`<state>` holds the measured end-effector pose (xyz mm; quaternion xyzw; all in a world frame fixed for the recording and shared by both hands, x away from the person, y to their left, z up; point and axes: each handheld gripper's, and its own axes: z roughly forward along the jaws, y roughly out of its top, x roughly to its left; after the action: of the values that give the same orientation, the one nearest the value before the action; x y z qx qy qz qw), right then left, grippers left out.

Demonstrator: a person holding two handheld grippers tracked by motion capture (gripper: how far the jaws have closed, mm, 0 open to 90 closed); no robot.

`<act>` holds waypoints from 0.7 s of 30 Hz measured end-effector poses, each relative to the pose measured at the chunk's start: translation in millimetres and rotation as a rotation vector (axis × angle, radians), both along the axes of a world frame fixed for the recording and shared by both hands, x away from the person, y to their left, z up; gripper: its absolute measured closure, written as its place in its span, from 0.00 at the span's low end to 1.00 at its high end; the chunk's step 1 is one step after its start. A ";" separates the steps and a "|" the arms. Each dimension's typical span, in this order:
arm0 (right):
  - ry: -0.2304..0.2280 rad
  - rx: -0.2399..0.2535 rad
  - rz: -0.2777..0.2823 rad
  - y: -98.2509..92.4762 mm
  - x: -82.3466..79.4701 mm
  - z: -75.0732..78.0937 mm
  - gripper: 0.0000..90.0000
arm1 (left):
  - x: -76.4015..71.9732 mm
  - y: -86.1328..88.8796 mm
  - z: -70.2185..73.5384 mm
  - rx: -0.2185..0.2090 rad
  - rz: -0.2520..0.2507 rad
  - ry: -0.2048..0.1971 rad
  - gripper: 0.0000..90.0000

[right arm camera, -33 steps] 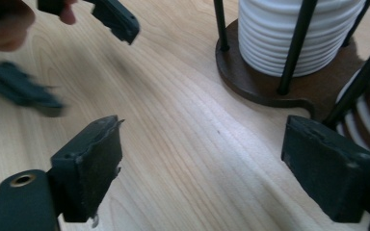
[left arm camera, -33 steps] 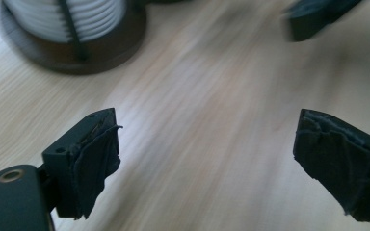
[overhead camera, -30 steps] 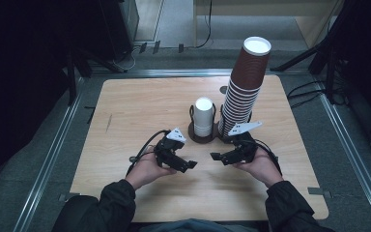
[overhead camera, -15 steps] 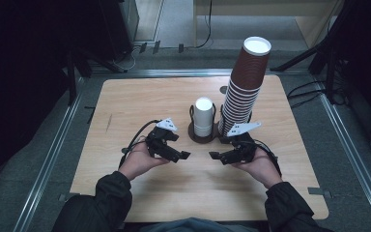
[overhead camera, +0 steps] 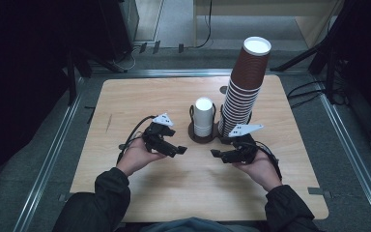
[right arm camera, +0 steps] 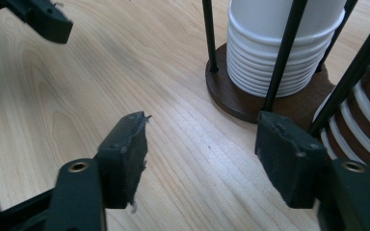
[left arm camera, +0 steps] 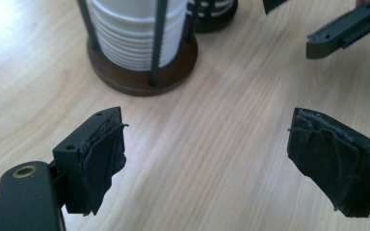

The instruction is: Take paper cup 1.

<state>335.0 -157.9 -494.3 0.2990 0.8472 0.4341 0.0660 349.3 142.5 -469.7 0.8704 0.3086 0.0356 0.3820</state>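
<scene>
High view: a person seated at the near edge of a wooden table (overhead camera: 140, 96) holds a two-jaw gripper in each hand. The left gripper (overhead camera: 178, 151) hovers left of centre and the right gripper (overhead camera: 216, 153) right of centre, their tips turned toward each other and a stretch of bare wood between them. Just beyond them, at mid-table, a short stack of white cups (overhead camera: 204, 117) stands in a dark round holder (overhead camera: 192, 130). Touching its right side rises a tall, slightly leaning stack of brown cups (overhead camera: 244, 87), white-lined at the top, in a holder of its own.

The left gripper view adds what the overhead angle cannot: both jaws stand wide apart over plain wood, their dark pads frayed and nothing between them. The white cups (left arm camera: 125, 33) sit at far left behind thin upright rods, and the tip of the other gripper enters at far right.

The right gripper view brings the holder closer. Here too the jaws are released with only tabletop between them, though they have just been closing. The right jaw lies against a black rod at the rim of the holder's base (right arm camera: 231, 98); whether it touches is unclear. The ribbed white rims (right arm camera: 274, 62) and, at the right edge, the brown cups (right arm camera: 366, 144) stand just beyond.
</scene>
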 end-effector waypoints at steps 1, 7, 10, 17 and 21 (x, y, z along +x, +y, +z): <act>-0.002 0.003 -0.002 0.1 -0.4 0.2 0.44 | 1.5 1.2 0.8 -0.010 0.004 0.005 0.15; -0.027 0.015 -0.029 5.1 -3.2 1.3 0.53 | 9.7 -1.8 11.6 0.002 -0.005 -0.031 0.15; -0.044 0.047 -0.044 5.7 -1.9 1.6 0.57 | 14.1 -4.6 17.2 0.017 -0.013 -0.046 0.15; -0.031 0.050 -0.127 12.7 5.7 -1.0 0.68 | 31.9 -9.4 33.6 0.042 -0.037 -0.064 0.15; 0.001 0.040 -0.157 18.7 10.0 -7.1 0.77 | 41.1 -12.3 40.9 0.030 -0.048 -0.067 0.15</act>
<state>345.0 -139.2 -501.4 0.3661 0.8123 0.4443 0.0935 390.4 130.2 -428.9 0.8815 0.2743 0.0601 0.3797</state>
